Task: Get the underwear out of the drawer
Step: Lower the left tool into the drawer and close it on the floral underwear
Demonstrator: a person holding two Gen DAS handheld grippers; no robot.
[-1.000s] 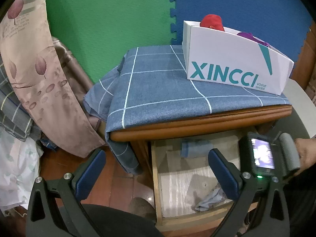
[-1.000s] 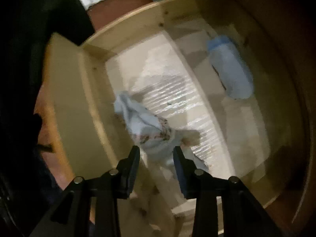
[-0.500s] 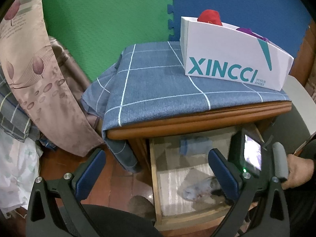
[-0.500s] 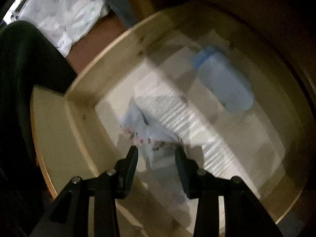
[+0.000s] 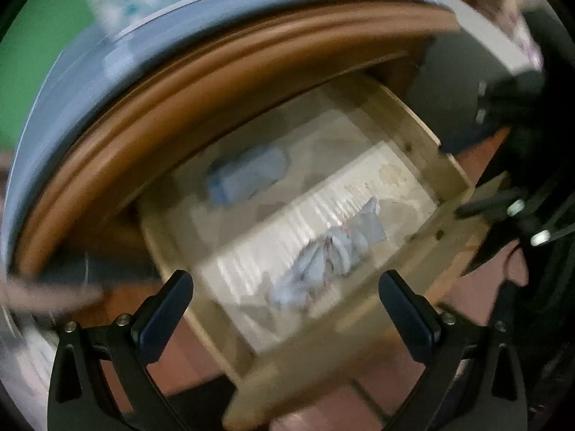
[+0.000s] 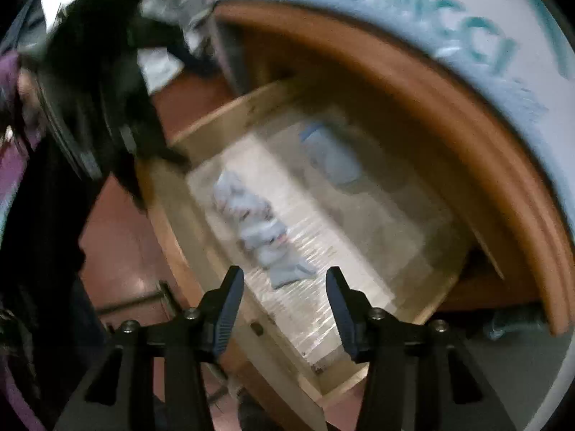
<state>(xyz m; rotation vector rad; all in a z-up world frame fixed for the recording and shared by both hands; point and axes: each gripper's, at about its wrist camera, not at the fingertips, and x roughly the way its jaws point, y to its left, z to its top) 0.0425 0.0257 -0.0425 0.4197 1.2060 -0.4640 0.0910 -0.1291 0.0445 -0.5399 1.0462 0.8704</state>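
The wooden drawer [image 5: 424,133] [image 6: 215,118] stands pulled out under the brown nightstand top. A crumpled light blue patterned underwear [image 5: 330,255] [image 6: 258,222] lies loose on the drawer's pale liner. A folded blue garment [image 5: 248,176] [image 6: 330,154] lies farther back. My left gripper [image 5: 285,305] is open wide, above the drawer's front, near the underwear. My right gripper [image 6: 284,294] is open and empty, just in front of the underwear and not touching it. Both views are blurred.
A blue checked cloth [image 5: 90,72] covers the nightstand top, with a white XINCCI box [image 6: 485,36] on it. The red-brown floor [image 6: 118,237] lies beside the drawer. A dark device [image 6: 90,107] fills the upper left of the right wrist view.
My right gripper has let go of the underwear, opened and pulled back; the underwear lies in the drawer. My left gripper has swung down close over the drawer.
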